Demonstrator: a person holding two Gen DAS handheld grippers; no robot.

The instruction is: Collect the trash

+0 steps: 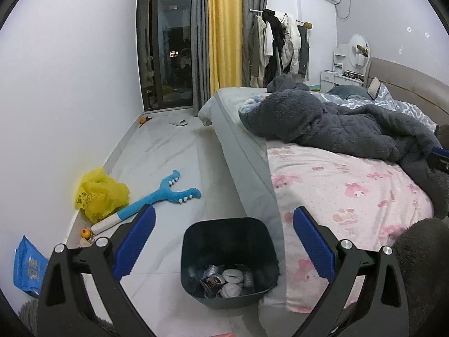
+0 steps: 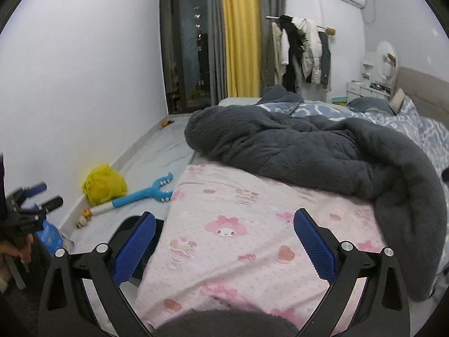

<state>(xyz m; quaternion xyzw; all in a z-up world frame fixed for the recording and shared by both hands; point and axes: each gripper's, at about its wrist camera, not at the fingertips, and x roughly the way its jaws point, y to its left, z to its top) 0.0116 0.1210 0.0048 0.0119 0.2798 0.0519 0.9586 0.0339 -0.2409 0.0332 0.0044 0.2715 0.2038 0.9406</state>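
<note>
White marble-look floor (image 1: 168,151) ran beside the bed (image 1: 350,191), and I saw both of my tools above it. My left gripper (image 1: 224,247) was spread wide with nothing between its blue pads (image 1: 134,245), hanging over the dark trash bin (image 1: 228,261) that stood on the floor against the bed's edge. Inside the bin lay a crushed can (image 1: 212,282) and some white crumpled pieces (image 1: 231,276). My right gripper (image 2: 224,248) was also wide and empty, above the pink printed sheet (image 2: 252,241). Further on the floor a blue plush toy (image 1: 165,196) lay beside a yellow plastic bag (image 1: 99,193) near the wall. A dark grey blanket (image 2: 308,151) was heaped on the bed further away.
</note>
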